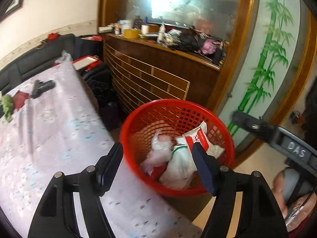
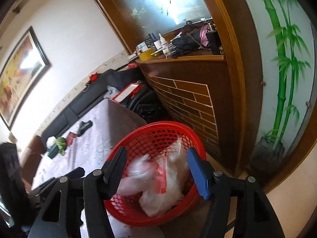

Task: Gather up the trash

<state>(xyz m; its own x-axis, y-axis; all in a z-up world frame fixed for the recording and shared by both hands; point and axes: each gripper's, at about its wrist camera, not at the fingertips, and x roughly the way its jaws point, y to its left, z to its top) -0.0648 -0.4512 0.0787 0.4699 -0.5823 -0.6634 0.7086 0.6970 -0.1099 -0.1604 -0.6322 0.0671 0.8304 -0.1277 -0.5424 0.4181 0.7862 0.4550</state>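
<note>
Both tongs sit right over the bin and neither is pinching anything. The left tongs [image 1: 158, 166] are spread wide with nothing between the pads, and the right tongs [image 2: 156, 170] are spread too, with just blurry plastic seen past them down in the bin. The red basket [image 1: 225, 138] stands on the floor just off the near right corner of the table [image 1: 49, 138]. Inside it there's a pile already: crumpled white plastic bags [image 1: 178, 168], a red-and-white packet [image 1: 198, 136] leaning on the far wall, and some pinkish wrap. So a good part of the collecting looks done. Farther out on the table, at the left, there's still a green crumpled thing [image 1: 7, 107], a red scrap [image 1: 19, 101] and a dark gadget [image 1: 42, 88], which may or may not count as trash. Beyond that is a cluttered wooden cabinet [image 1: 158, 73].
</note>
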